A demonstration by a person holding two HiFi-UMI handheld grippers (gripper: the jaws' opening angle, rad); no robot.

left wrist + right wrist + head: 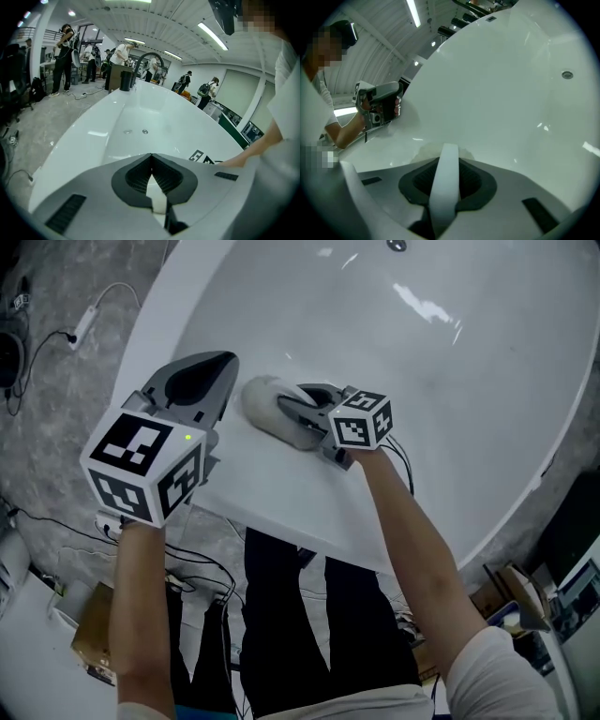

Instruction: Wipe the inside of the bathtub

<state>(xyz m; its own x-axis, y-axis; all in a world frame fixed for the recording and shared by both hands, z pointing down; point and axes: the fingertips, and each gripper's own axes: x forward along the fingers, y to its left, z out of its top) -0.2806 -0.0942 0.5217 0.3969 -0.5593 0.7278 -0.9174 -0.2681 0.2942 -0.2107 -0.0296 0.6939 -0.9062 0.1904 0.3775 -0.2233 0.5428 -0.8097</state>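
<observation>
Far left of the head view: grey floor (56,427), a white cable (89,320) trailing across it. Just right of that, the left gripper (220,367), held above the near rim of the white bathtub (422,381). Fingers pressed together and empty, tips meeting in the left gripper view (151,155), a sliver of white tub showing behind them. Points along the basin (140,110) toward two small round fittings (145,131) on its bottom and a dark arched faucet (147,58) at the far end, with people (63,56) standing beyond at upper left.

Centre of the head view: the right gripper (286,401), low where the near rim curves down into the basin, pinching a pale wiping pad (261,397) laid on the white surface. In the right gripper view, fingers closed on the pad's white band (445,187), the pad's soft edge (433,152) just past the tips and touching the tub (501,93).

Further right, inside the basin: a round drain (566,74), also at the top edge of the head view (397,245).
</observation>
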